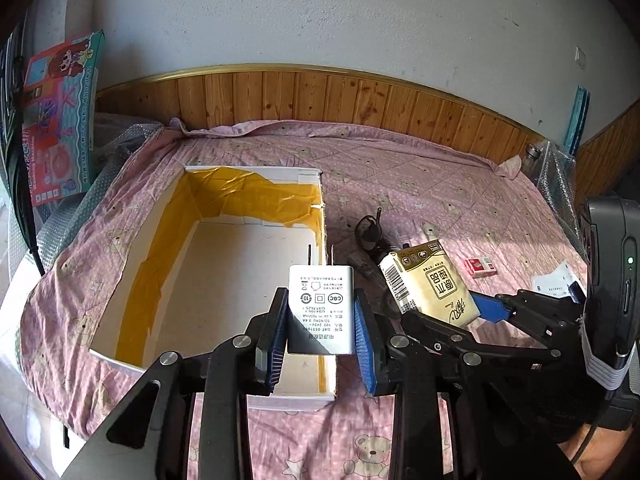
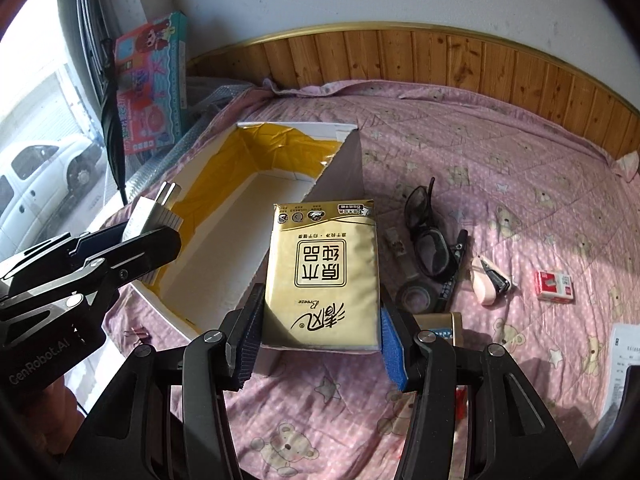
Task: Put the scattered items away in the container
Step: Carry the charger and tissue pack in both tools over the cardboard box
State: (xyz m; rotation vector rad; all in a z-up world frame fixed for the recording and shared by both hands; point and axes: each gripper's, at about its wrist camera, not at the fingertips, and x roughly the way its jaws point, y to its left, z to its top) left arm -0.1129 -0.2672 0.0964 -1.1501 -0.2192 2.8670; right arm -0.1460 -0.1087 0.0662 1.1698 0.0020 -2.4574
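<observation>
From the left wrist view, the left gripper (image 1: 321,322) is clamped on a white rectangular plug-in charger (image 1: 321,307), prongs pointing away, hanging right over the near right corner of the open white cardboard box lined with yellow tape (image 1: 224,280). The box sits on a bed covered in a pink bear-print sheet (image 1: 420,184). To the right, the right gripper (image 1: 448,304) comes in holding a gold soft pack of tissues (image 1: 430,286). Beyond it lie dark-framed glasses (image 1: 370,232), and further right a small red and white box (image 1: 481,267).

Over to the right wrist view: the right gripper's blue pads (image 2: 394,354) squeeze the tissue pack at its near end, its printed face up, held just to the right of the box's right wall (image 2: 320,200). At left, the other gripper carries the charger above the box's left side. On the sheet to the right lie the glasses, a roll of clear tape (image 2: 414,295), a pink stapler (image 2: 490,282) and the red and white box, all near each other outside the box. A white paper slip (image 2: 624,356) lies at the right edge.
</observation>
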